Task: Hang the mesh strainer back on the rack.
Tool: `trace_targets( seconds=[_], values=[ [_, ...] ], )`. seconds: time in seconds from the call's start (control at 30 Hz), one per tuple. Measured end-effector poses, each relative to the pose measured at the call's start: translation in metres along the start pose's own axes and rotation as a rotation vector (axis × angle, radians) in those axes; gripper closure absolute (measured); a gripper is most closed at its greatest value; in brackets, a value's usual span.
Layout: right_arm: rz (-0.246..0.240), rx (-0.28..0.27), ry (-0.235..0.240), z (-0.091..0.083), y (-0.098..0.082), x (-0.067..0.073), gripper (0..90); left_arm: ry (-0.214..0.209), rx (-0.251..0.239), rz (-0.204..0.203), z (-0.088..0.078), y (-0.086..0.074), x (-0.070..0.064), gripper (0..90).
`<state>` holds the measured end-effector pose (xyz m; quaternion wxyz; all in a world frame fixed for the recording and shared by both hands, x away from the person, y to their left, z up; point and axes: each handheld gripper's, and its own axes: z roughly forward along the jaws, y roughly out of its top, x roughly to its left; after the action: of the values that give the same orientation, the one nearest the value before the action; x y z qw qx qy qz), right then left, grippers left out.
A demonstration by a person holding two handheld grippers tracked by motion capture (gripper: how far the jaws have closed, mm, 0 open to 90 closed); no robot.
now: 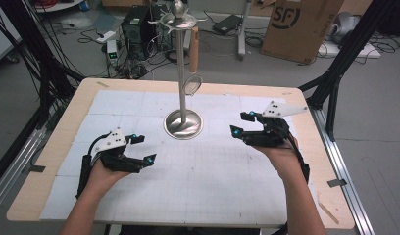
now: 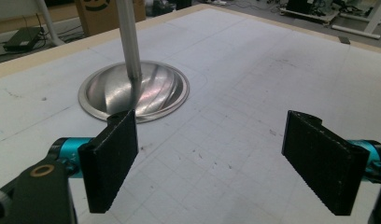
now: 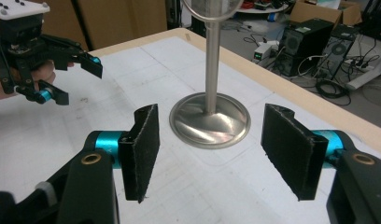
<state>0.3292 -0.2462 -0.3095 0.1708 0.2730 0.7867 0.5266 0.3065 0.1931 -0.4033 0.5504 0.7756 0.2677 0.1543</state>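
A metal stand (image 1: 182, 73) rises from a round base (image 1: 183, 125) at the middle back of the white mat. A utensil with a wooden handle (image 1: 193, 46) and a round wire head hangs from a hook at its top. My left gripper (image 1: 143, 148) hovers left of the base, open, with nothing between its pads (image 2: 109, 163); the base (image 2: 132, 91) lies just ahead of it. My right gripper (image 1: 240, 123) sits right of the base, open and holding nothing; its view looks at the base (image 3: 209, 121) and pole between its pads (image 3: 291, 149). The left gripper (image 3: 76, 81) also appears there, farther off.
The white gridded mat (image 1: 198, 171) covers a wooden table (image 1: 65, 127). Behind the table on the floor are a computer tower (image 1: 137, 24), tangled cables and a cardboard box (image 1: 301, 24). Black frame legs (image 1: 345, 54) stand at both sides.
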Motion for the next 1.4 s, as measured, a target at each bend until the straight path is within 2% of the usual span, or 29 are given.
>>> trace_targets(
  seconds=[0.23, 0.5, 1.03, 1.27, 1.4],
  values=[
    [0.016, 0.015, -0.004, -0.001, -0.021, 0.000, 34.0, -0.005, -0.007, 0.001, 0.000, 0.000, 0.000, 19.1],
    [0.002, 0.021, 0.003, 0.002, -0.038, 0.008, 30.2, -0.011, -0.014, -0.004, -0.001, 0.001, 0.001, 19.1],
    [0.057, 0.035, 0.028, 0.004, -0.075, 0.013, 22.7, -0.016, -0.002, 0.003, -0.003, -0.002, -0.001, 18.8],
    [0.079, 0.066, 0.038, 0.004, -0.088, 0.016, 20.6, -0.020, -0.012, -0.003, -0.003, -0.002, -0.002, 18.7],
    [0.086, 0.060, 0.038, 0.003, -0.092, 0.017, 20.6, -0.020, -0.021, -0.006, -0.004, -0.001, -0.002, 18.8]
  ],
)
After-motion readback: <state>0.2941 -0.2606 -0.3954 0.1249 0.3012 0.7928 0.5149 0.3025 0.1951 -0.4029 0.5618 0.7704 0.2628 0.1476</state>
